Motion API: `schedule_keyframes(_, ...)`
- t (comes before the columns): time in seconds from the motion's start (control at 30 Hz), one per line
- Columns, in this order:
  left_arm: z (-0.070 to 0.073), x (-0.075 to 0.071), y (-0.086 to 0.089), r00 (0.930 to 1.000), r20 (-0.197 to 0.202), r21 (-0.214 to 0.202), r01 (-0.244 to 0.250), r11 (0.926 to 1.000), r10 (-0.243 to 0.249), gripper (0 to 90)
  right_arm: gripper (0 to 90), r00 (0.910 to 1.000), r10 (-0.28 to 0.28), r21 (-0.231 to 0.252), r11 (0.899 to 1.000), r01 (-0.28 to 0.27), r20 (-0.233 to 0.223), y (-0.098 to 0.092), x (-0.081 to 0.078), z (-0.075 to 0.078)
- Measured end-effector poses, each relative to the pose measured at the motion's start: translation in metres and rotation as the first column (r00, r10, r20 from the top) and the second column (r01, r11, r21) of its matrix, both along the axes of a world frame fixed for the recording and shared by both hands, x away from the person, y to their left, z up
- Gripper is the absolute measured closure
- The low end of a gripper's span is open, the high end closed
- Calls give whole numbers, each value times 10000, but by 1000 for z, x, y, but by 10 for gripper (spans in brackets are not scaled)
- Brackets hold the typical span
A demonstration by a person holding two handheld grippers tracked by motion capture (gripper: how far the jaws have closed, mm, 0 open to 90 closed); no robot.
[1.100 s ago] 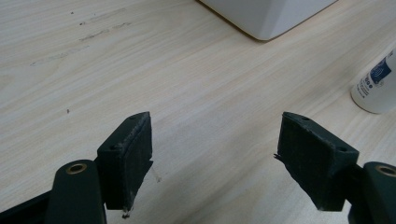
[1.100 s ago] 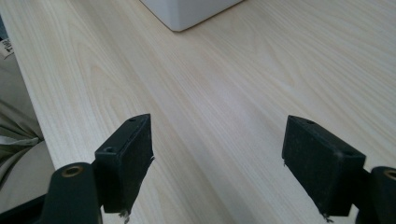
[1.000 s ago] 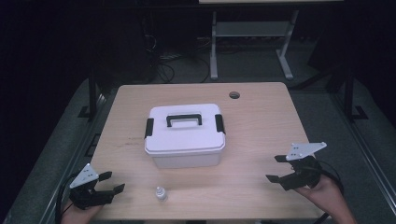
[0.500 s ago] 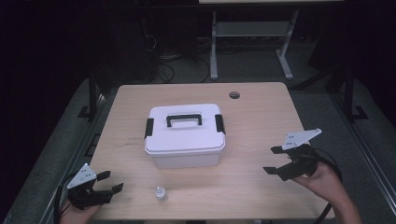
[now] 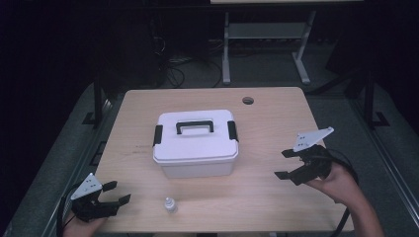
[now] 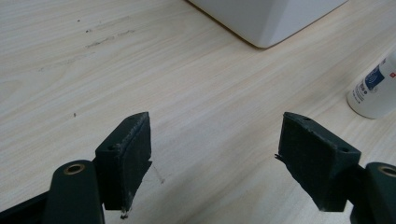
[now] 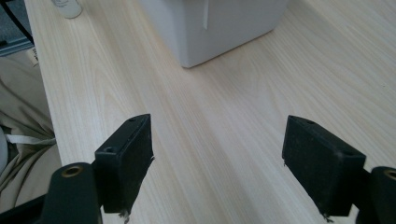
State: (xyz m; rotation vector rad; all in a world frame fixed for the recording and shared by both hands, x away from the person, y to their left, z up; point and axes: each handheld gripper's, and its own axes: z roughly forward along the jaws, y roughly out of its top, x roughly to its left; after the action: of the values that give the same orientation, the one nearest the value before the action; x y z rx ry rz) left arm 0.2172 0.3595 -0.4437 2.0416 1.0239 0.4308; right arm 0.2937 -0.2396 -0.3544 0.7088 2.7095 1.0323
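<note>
A white plastic box (image 5: 195, 143) with a black handle and black side latches stands shut in the middle of the wooden table (image 5: 276, 118). Its lower corner shows in the left gripper view (image 6: 268, 21) and in the right gripper view (image 7: 210, 28). A small white bottle (image 5: 170, 204) stands near the front edge, also at the right of the left gripper view (image 6: 376, 88). My left gripper (image 5: 114, 193) is open at the front left corner. My right gripper (image 5: 285, 164) is open over the right side, to the right of the box. Both hold nothing.
A round cable hole (image 5: 248, 100) sits at the table's back right. Behind the table stands a metal frame (image 5: 267, 44) with cables on the dark floor. The person's lap shows at the left of the right gripper view (image 7: 23, 121).
My right gripper has moved left and forward, toward the box. My left gripper has hardly moved.
</note>
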Motion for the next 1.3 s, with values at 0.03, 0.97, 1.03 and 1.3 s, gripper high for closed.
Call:
schedule_keyframes(0.03, 0, 0, 0, 10000, -11, -26, -3, 10000, 3, 252, 240, 10000, 4, -29, 10000, -4, -7, 0, 0, 0)
schedule_keyframes(0.97, -2, 1, 3, 9999, -91, 18, -43, 10000, 43, 244, 239, 9974, 718, -288, 9970, -717, 29, 25, 20, 22)
schedule_keyframes(1.03, -2, 1, 3, 9999, -109, 19, -28, 10000, 28, 244, 239, 9969, 792, -375, 9962, -791, 30, 26, 22, 25)
schedule_keyframes(1.3, -2, 1, 2, 9999, -94, 20, -42, 10000, 42, 243, 239, 9959, 905, -453, 9949, -904, 22, 30, 26, 34)
